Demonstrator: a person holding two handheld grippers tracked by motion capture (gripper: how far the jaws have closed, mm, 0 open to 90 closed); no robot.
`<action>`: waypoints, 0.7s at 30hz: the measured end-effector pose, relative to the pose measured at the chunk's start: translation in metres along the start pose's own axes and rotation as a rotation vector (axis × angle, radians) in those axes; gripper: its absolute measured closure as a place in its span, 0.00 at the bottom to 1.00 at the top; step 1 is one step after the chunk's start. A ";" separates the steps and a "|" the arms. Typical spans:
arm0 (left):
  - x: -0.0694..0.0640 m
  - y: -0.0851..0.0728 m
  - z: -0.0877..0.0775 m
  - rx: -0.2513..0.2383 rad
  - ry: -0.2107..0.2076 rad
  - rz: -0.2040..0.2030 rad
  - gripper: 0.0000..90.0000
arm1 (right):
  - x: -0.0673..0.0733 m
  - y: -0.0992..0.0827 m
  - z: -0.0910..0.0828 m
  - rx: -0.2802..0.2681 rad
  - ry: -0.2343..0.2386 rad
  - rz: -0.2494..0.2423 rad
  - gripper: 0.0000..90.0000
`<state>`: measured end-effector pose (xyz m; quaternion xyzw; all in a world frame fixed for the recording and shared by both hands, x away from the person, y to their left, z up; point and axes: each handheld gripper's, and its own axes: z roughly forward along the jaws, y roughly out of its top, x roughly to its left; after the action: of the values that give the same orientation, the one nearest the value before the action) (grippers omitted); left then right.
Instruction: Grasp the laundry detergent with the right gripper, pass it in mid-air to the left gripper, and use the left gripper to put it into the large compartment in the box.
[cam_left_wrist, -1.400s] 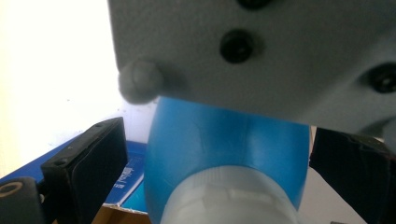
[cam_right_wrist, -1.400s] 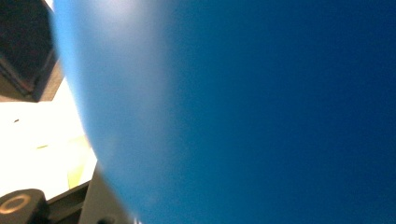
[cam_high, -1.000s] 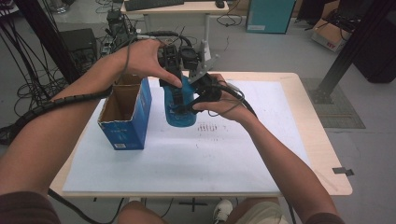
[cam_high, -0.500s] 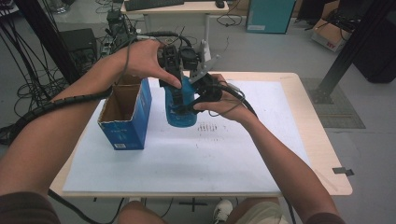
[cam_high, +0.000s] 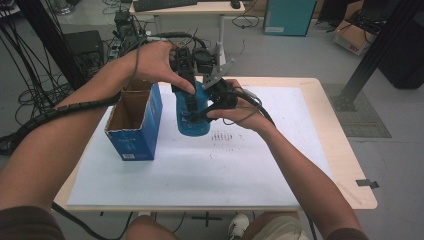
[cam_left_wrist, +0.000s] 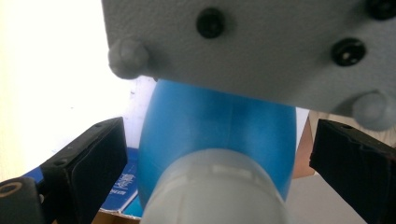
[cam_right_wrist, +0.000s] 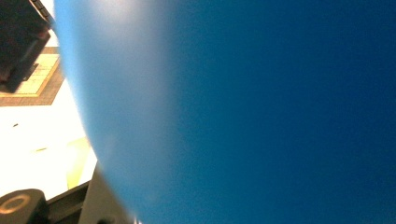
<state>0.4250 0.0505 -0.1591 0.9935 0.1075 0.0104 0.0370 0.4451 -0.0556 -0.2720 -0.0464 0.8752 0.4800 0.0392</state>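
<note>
Tongs of the right hand (cam_high: 202, 112) are clenching on the bottle (cam_high: 192, 112), pressing its blue body from the side; in the right gripper view the blue wall (cam_right_wrist: 243, 112) is sitting right against the camera. Tongs of the left hand (cam_high: 187, 97) are coming from above, and their jaws are standing released on both sides of the bottle, not touching it: in the left gripper view a gap is showing between each black jaw and the blue body (cam_left_wrist: 219, 135), with the pale neck (cam_left_wrist: 215, 191) lying nearest to the camera. A grey plate (cam_left_wrist: 252, 42) of the other gripper is hanging over the bottle in that view.

The bottle is standing about upright over the white sheet (cam_high: 200, 165), near the far side of the tabletop (cam_high: 345, 170). Whether its bottom is resting on the sheet or is lifted a little, I cannot tell.

Just beside the bottle, on the left side in the high view, a blue box (cam_high: 135, 125) is standing with its top open and its brown inside showing. Both forearms are reaching in from the near edge, and a cable (cam_high: 55, 112) is trailing along the left one.
</note>
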 end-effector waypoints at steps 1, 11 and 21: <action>0.000 0.000 0.000 0.004 -0.003 0.001 0.05 | 0.000 0.000 0.000 -0.001 -0.003 -0.003 0.49; 0.000 0.003 0.001 0.006 0.005 0.005 0.05 | 0.000 0.000 -0.002 -0.005 -0.006 -0.008 0.49; 0.000 0.003 -0.001 0.008 0.006 0.004 0.06 | -0.001 0.000 -0.002 -0.014 -0.009 -0.020 0.49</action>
<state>0.4258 0.0481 -0.1581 0.9938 0.1058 0.0128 0.0325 0.4460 -0.0572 -0.2710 -0.0535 0.8712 0.4857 0.0474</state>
